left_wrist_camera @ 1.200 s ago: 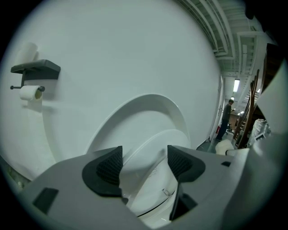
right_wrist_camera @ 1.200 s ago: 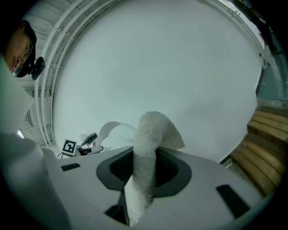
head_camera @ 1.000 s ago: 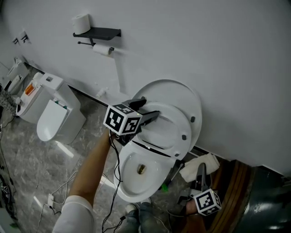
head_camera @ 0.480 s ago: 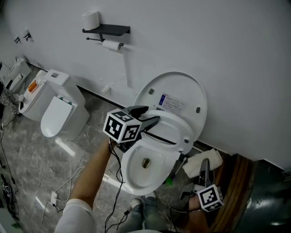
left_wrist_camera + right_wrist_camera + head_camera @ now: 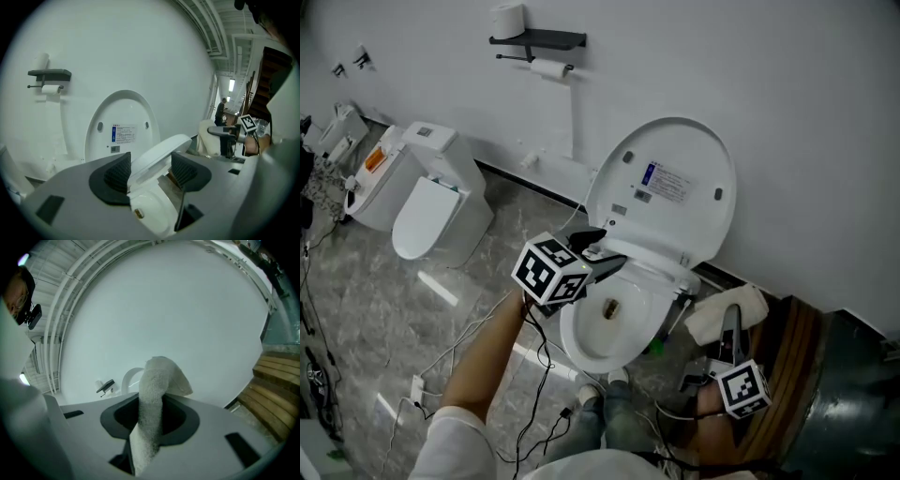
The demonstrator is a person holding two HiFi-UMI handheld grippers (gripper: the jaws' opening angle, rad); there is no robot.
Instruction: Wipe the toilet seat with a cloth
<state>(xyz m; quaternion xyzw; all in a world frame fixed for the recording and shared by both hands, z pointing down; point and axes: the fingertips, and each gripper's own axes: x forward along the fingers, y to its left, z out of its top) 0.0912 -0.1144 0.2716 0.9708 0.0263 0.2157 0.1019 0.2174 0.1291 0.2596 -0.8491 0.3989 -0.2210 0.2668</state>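
- Left gripper: we log jaws just closing, clamped wide on the tilted toilet seat.
- Right gripper: we log it pinching the white cloth, rightward.

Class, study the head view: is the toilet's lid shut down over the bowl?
No, the lid stands raised against the wall, leaving the bowl uncovered.

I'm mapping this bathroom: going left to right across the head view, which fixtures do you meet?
Small white closed toilet with an orange label → black wall shelf holding paper rolls → raised white oval toilet lid → brown wooden steps.
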